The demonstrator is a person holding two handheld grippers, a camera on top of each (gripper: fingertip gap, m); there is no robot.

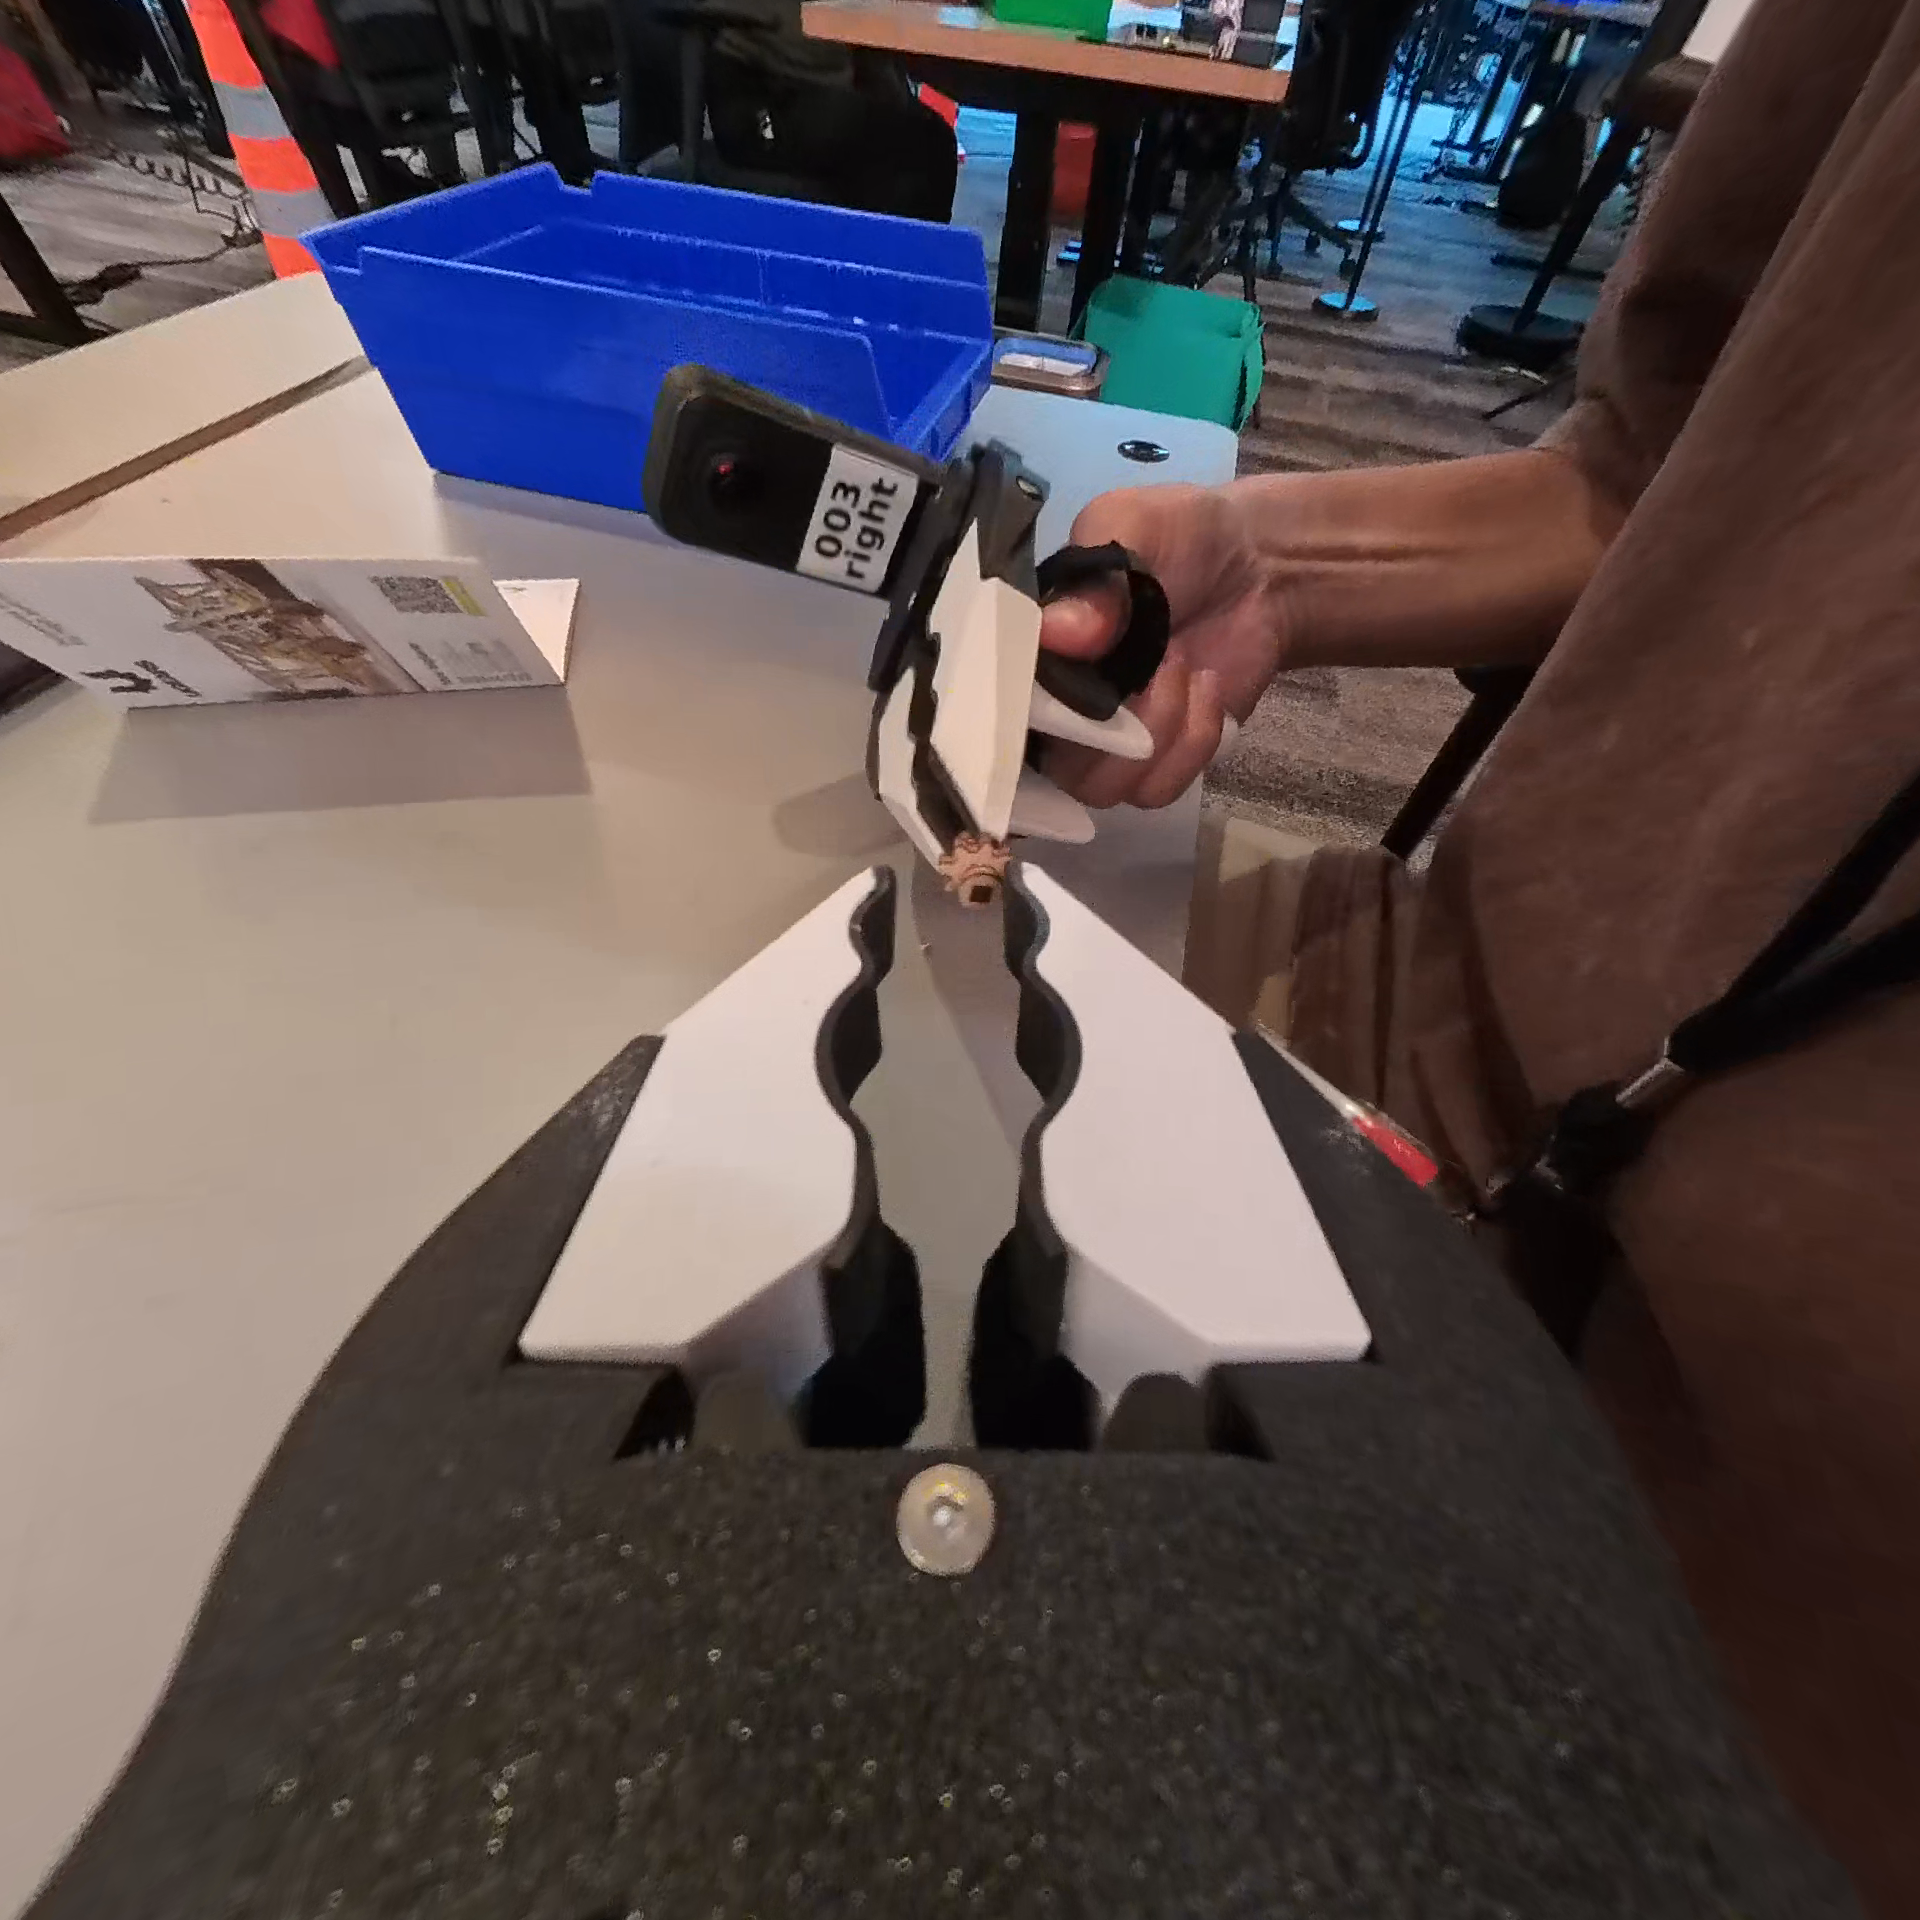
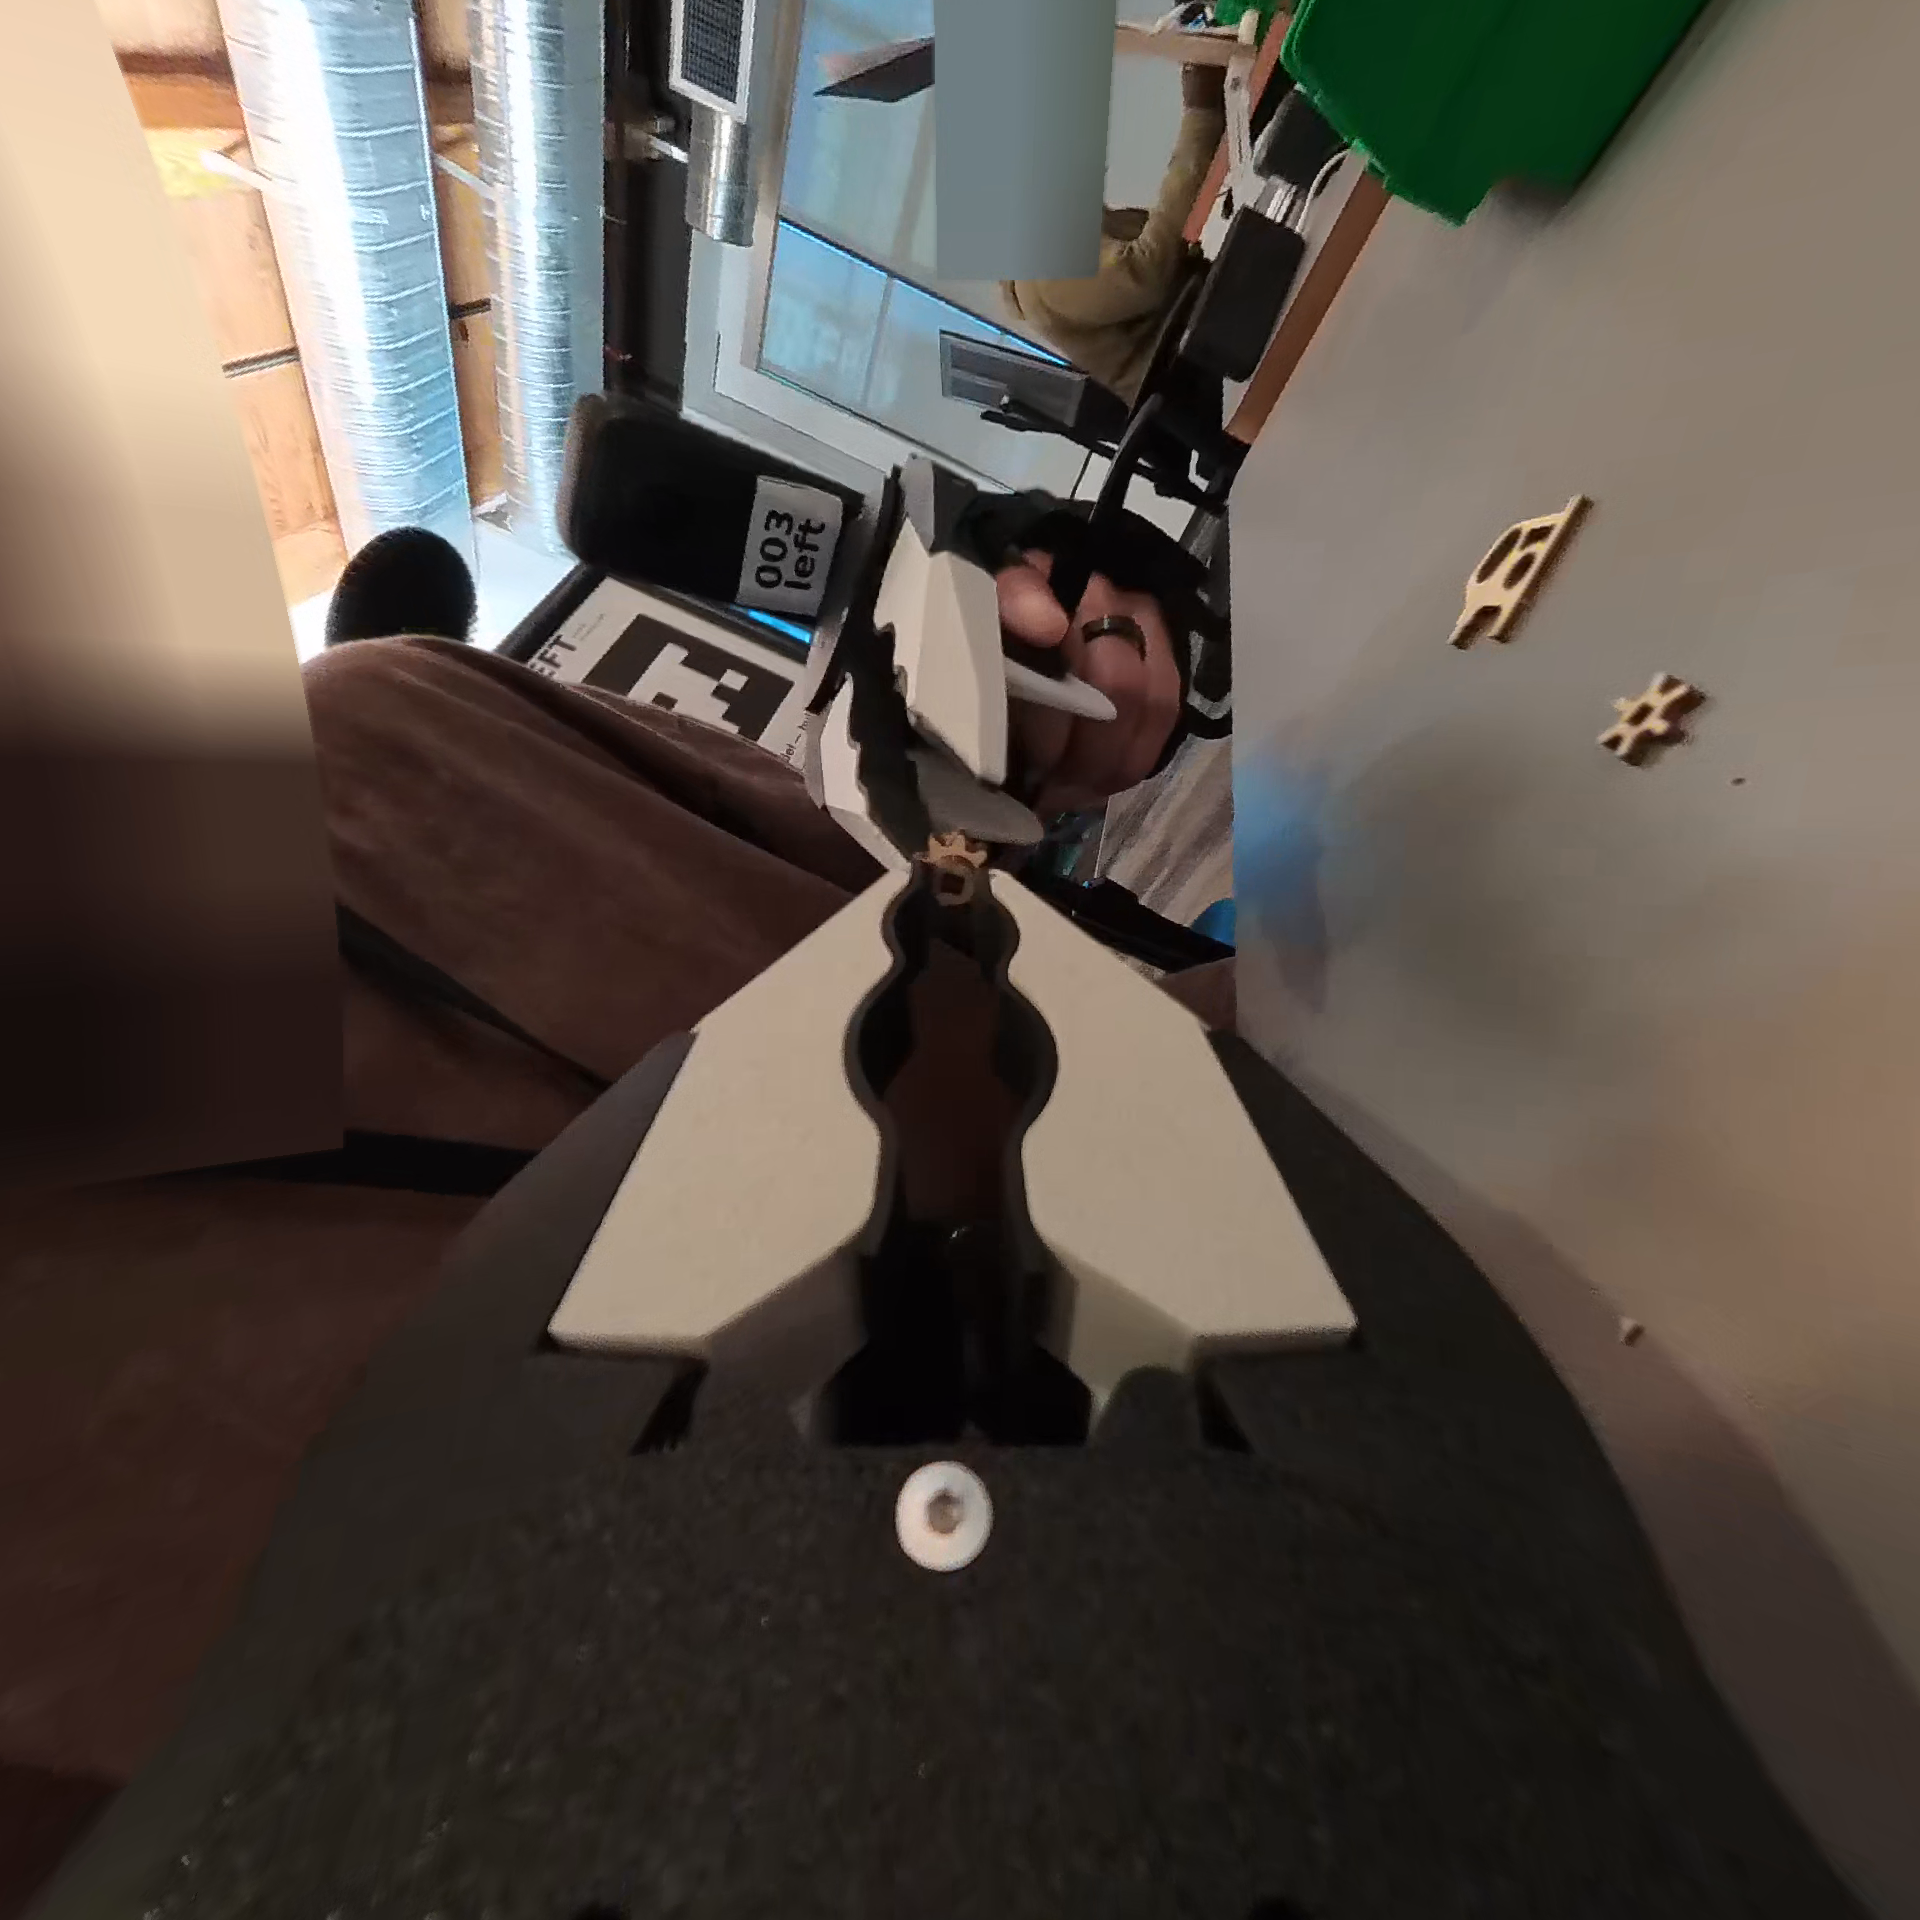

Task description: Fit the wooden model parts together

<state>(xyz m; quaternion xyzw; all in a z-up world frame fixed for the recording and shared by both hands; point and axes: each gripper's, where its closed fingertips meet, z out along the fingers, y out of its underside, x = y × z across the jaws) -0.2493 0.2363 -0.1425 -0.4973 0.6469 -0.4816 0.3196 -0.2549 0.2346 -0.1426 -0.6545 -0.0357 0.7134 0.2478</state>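
Both grippers meet tip to tip above the grey table (image 1: 312, 987). In the left wrist view my right gripper (image 1: 971, 844) comes down from above, shut on a small wooden gear (image 1: 974, 871) with a square hole. My left gripper (image 1: 953, 883) has its fingers almost together, with the gear at their tips. In the right wrist view my right gripper (image 2: 953, 885) pinches a dark piece with a square hole (image 2: 951, 883). My left gripper (image 2: 940, 831) closes on a pale toothed piece (image 2: 956, 847) touching it. I cannot tell where one piece ends and the other begins.
Two loose wooden parts, a flat plate with holes (image 2: 1519, 569) and a small cross-shaped gear (image 2: 1650, 719), lie on the table. A blue bin (image 1: 665, 322) stands at the back, and a folded leaflet (image 1: 281, 623) lies to the left. A person in brown (image 1: 1714, 935) stands at the right. Both grippers' tips are close together, under 4 cm apart.
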